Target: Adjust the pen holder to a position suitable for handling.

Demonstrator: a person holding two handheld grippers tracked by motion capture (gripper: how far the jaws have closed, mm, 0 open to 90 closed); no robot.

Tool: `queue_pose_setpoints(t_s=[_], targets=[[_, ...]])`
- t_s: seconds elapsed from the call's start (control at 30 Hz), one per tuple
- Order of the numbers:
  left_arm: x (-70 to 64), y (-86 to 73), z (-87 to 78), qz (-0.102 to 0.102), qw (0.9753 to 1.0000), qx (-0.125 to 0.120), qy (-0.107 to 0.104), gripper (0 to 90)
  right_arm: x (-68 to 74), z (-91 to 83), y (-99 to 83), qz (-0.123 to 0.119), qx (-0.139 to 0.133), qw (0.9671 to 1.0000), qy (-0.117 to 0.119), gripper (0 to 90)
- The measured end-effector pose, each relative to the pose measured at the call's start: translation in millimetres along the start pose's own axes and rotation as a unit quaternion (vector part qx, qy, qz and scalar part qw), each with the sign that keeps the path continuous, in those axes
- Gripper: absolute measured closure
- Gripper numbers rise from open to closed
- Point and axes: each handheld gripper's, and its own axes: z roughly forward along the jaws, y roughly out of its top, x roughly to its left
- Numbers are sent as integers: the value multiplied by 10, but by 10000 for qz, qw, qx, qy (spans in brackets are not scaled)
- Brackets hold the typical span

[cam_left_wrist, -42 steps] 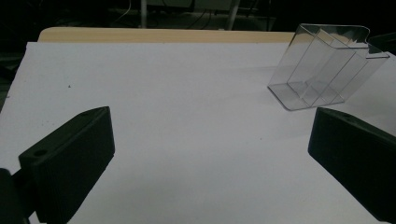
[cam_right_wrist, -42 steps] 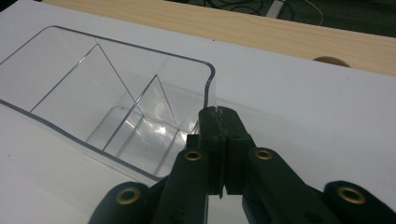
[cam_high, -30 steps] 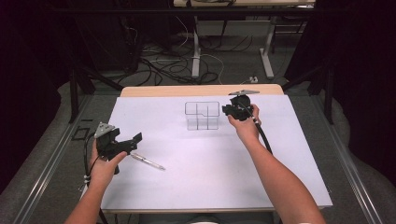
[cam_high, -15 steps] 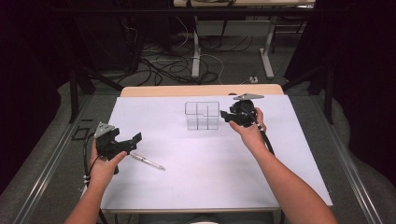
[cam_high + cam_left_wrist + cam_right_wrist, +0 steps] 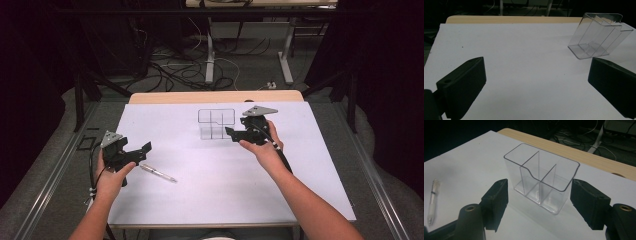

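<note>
While jaws wide, pen (image 5: 157,173) near organizer (image 5: 216,124)

The right gripper (image 5: 539,195) stood with jaws spread either side of the clear organizer (image 5: 541,180); a pen (image 5: 432,200) lay far left.

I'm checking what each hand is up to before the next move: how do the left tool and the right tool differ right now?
The left tool sits near the table's left edge beside the pen; the right tool is further forward, up against the clear organizer. The left tool's jaws frame bare white surface, while the right tool's jaws flank the organizer's two ends without clearly touching it. Both are open, black, and hold nothing.
</note>
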Motion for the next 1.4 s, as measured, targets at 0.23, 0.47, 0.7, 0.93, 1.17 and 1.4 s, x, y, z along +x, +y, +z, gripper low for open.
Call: queue_pose_setpoints(t_s=[0.23,0.47,0.7,0.93,1.17,1.4], targets=[[5,0,9,11,10000,28,-15,15,172,24,-80,-73,-16,9998,204,246],[2,-1,9,21,10000,25,-8,15,356,73,-173,-233,29,9984,521,178],[-4,-2,14,2,10000,19,-43,15,530,134,-255,-411,-32,9967,704,149],[-24,-1,13,32,9999,13,-106,12,670,244,-367,-530,217,9958,708,125],[-24,8,0,42,9999,-60,-103,2,796,342,-448,-685,342,9942,751,104],[-24,-6,5,67,9999,-43,-121,2,932,412,-457,-791,368,9921,899,103]])
